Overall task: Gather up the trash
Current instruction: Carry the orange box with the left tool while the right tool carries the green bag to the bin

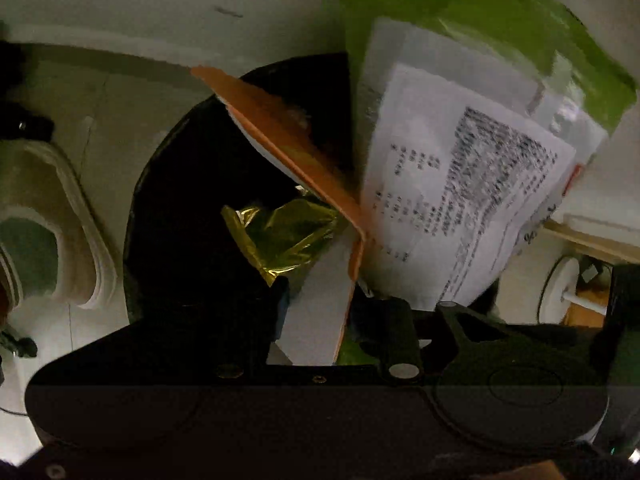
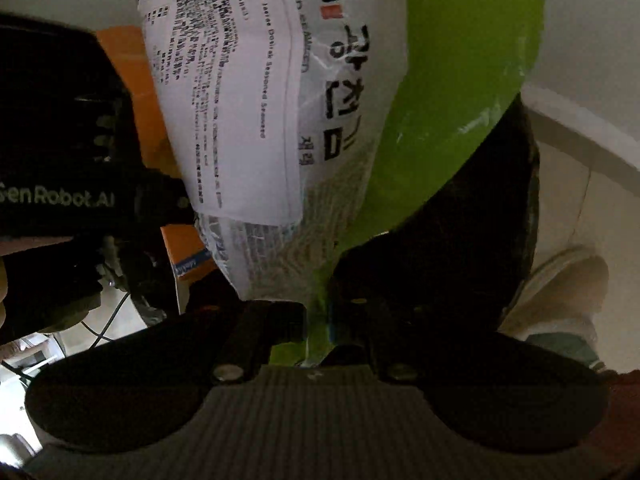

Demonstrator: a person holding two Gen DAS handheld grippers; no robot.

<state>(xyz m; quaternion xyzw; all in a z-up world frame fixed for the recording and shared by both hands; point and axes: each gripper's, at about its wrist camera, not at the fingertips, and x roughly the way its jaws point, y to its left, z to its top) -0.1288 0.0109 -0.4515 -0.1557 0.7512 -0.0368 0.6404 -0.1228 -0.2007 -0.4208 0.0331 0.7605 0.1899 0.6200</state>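
Both grippers point down over a black bin with a gold foil wrapper lying inside. An orange and white carton stands between the fingers of my left gripper. The jaws stand apart, and a sliver of green shows beside the right finger. My right gripper is shut on the bottom edge of a green seaweed bag with a white printed label. The bag hangs next to the carton over the bin.
A person's foot in a beige slipper stands on the pale floor close to the bin, and it shows at the right in the right wrist view. The left gripper's black housing crowds the bag's left side. Cables lie on the floor.
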